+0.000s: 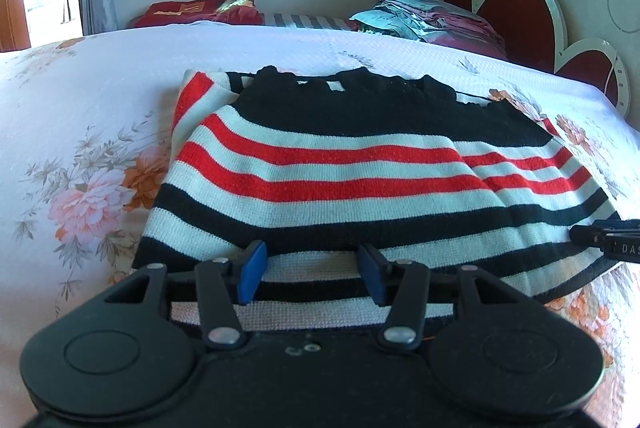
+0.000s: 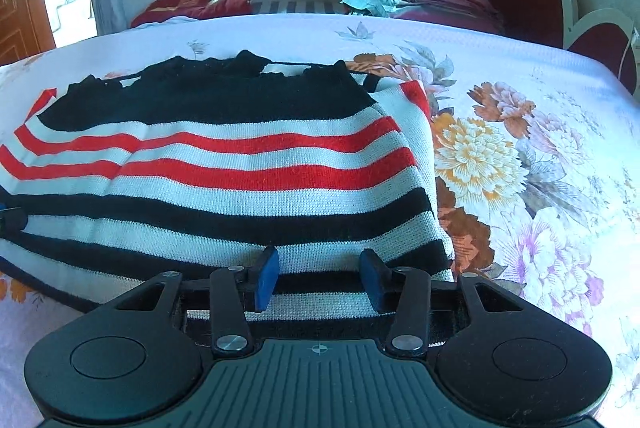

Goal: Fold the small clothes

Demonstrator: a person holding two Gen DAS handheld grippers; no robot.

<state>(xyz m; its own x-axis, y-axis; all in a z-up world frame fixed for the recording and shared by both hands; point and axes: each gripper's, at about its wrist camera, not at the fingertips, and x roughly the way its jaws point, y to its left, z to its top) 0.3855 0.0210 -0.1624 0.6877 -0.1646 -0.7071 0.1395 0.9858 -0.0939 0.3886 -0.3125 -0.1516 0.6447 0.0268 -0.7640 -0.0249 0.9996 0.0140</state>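
A knitted sweater (image 1: pixel 340 164) with black, white and red stripes lies folded on the bed, its black top part at the far side. My left gripper (image 1: pixel 311 256) sits at the near left edge of it, blue pads apart, with the flat striped hem lying between them unpinched. The right gripper (image 2: pixel 319 260) stands the same way at the near right edge of the sweater (image 2: pixel 240 164), open over the hem. The right gripper's tip (image 1: pixel 608 238) shows at the right border of the left wrist view. The left gripper's tip (image 2: pixel 10 214) peeks in at the left border of the right wrist view.
The floral bedsheet (image 1: pixel 80 108) spreads around the sweater on all sides. A pile of folded clothes (image 1: pixel 432 16) and a red pillow (image 1: pixel 200 8) lie at the far edge, by a heart-shaped headboard (image 1: pixel 520 16). A window and curtains are behind.
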